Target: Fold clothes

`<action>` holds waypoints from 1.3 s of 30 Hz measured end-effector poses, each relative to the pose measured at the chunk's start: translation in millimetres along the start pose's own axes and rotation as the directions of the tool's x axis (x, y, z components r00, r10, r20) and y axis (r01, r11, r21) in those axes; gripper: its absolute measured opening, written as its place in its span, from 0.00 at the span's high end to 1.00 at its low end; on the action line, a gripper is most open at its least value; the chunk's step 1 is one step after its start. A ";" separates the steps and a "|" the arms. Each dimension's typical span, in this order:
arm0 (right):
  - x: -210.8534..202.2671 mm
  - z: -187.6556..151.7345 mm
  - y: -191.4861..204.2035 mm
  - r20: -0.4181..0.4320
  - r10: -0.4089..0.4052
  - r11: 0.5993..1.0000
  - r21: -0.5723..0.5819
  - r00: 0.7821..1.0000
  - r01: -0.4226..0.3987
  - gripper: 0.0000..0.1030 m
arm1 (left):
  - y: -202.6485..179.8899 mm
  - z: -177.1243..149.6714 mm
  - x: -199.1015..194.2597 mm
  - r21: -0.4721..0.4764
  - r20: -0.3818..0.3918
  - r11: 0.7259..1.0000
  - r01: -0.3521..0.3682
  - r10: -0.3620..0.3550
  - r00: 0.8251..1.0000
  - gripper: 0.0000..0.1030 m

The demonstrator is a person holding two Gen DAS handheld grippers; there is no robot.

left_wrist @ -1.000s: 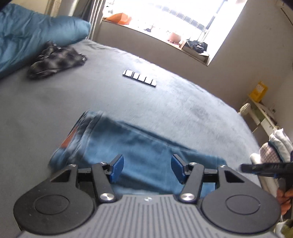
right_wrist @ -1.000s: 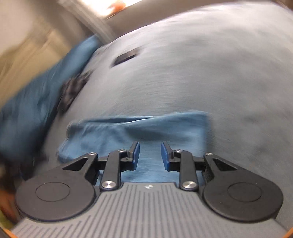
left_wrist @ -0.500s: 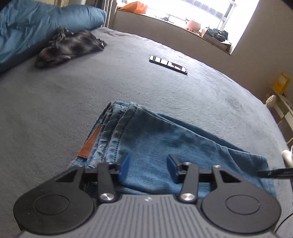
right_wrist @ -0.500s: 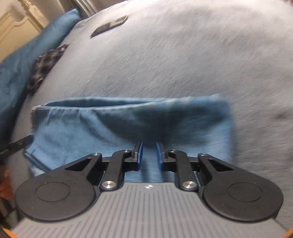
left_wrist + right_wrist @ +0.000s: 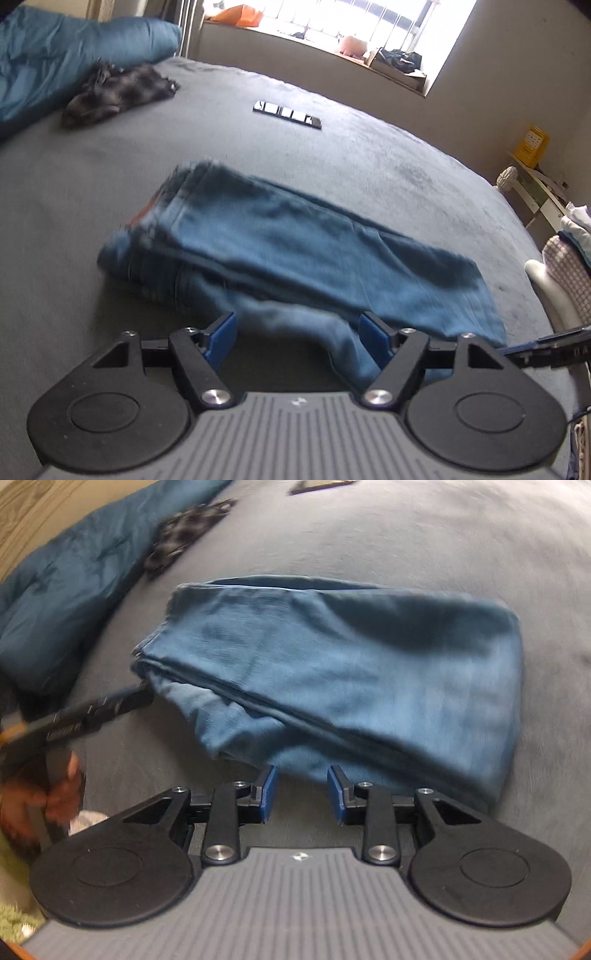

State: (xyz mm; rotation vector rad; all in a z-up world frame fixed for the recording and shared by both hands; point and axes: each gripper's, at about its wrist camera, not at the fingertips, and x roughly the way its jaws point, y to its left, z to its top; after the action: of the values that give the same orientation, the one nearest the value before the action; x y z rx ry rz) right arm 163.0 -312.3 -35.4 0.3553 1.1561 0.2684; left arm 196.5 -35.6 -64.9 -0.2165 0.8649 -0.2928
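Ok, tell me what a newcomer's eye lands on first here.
First, the folded blue jeans lying mid-bed on the grey blanket, just ahead of both grippers. Next, the left gripper and right gripper, jaws opening, pads clear of the denim. Farther back, a dark checked garment lies beside the blue pillow.

Your folded jeans point(image 5: 295, 251) smear with motion blur at the waistband end, your left hand point(image 5: 44, 797) blurs at the frame edge, and the dark strip point(image 5: 287, 114) on the bed is too small to identify

Grey bed point(image 5: 369, 177): folded jeans point(image 5: 280, 251), perhaps checked cloth point(image 5: 118, 92).
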 end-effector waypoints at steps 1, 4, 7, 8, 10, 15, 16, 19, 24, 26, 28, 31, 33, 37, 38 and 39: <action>-2.6 -3.8 -7.3 0.022 -0.005 0.999 0.045 1.000 0.004 0.67 | -0.8 -3.7 -2.6 0.001 0.002 1.000 -0.006 0.006 1.000 0.28; -17.2 -17.2 -40.9 0.100 -0.006 0.971 0.240 0.995 -0.018 0.59 | -3.9 -9.4 -7.9 0.007 0.010 1.000 -0.027 0.027 1.000 0.28; -29.2 -30.2 -70.9 0.151 0.007 0.910 0.409 0.988 -0.069 0.55 | -10.6 -9.8 -10.7 0.033 0.025 0.998 -0.044 0.044 0.999 0.28; -32.5 -34.1 -76.3 0.163 0.008 0.896 0.436 0.987 -0.079 0.52 | -14.7 -8.7 -10.1 0.059 0.033 0.997 -0.049 0.047 0.998 0.28; -36.0 -38.2 -83.3 0.179 -0.004 0.880 0.467 0.984 -0.082 0.49 | -23.4 -6.1 -7.4 0.123 0.060 0.991 -0.054 0.047 0.997 0.28; -35.3 -41.2 -109.8 0.242 -0.049 0.814 0.571 0.969 -0.101 0.48 | -39.7 8.9 6.4 0.205 0.109 0.978 -0.042 0.020 0.994 0.31; -32.4 -39.9 -116.1 0.253 -0.049 0.802 0.586 0.966 -0.113 0.48 | -41.6 12.8 10.4 0.210 0.114 0.977 -0.037 0.013 0.993 0.32; -23.7 -35.9 -134.9 0.286 -0.049 0.765 0.627 0.957 -0.148 0.48 | -45.2 24.1 26.1 0.217 0.109 0.976 -0.016 -0.008 0.994 0.34; -1.3 -15.9 -158.1 0.282 -0.042 0.751 0.642 0.958 -0.156 0.48 | -52.0 33.0 56.3 0.251 0.071 0.968 -0.001 -0.017 0.997 0.35; 9.5 -8.0 -166.7 0.269 -0.033 0.741 0.653 0.963 -0.157 0.48 | -52.4 32.2 68.5 0.256 0.044 0.967 -0.009 -0.003 0.999 0.37; 20.7 -2.1 -173.4 0.247 -0.013 0.735 0.659 0.969 -0.158 0.48 | -50.6 29.1 79.9 0.257 0.006 0.966 -0.027 0.026 1.000 0.39; 29.3 -1.5 -175.7 0.228 0.022 0.738 0.653 0.973 -0.169 0.48 | -47.5 20.8 90.6 0.275 -0.025 0.960 -0.059 0.068 0.997 0.41; 30.1 -4.7 -174.9 0.219 0.058 0.743 0.642 0.974 -0.188 0.48 | -49.5 17.0 90.7 0.298 -0.017 0.952 -0.067 0.076 0.997 0.39; 34.9 -14.8 -176.4 0.214 0.138 0.721 0.648 0.967 -0.247 0.49 | -52.3 14.8 92.4 0.329 -0.023 0.942 -0.074 0.086 0.996 0.37; 36.1 -15.9 -177.2 0.219 0.153 0.715 0.649 0.964 -0.261 0.49 | -52.8 14.4 92.7 0.336 -0.024 0.939 -0.075 0.088 0.996 0.37; 37.4 -15.1 -178.1 0.227 0.164 0.709 0.649 0.960 -0.275 0.49 | -53.3 14.0 93.0 0.343 -0.024 0.936 -0.076 0.089 0.996 0.37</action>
State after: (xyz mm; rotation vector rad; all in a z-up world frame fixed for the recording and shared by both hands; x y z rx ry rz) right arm 167.7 -458.4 -144.8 1.1566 1.0242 0.0084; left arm 255.6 -116.1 -106.2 0.1501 0.8453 -0.3646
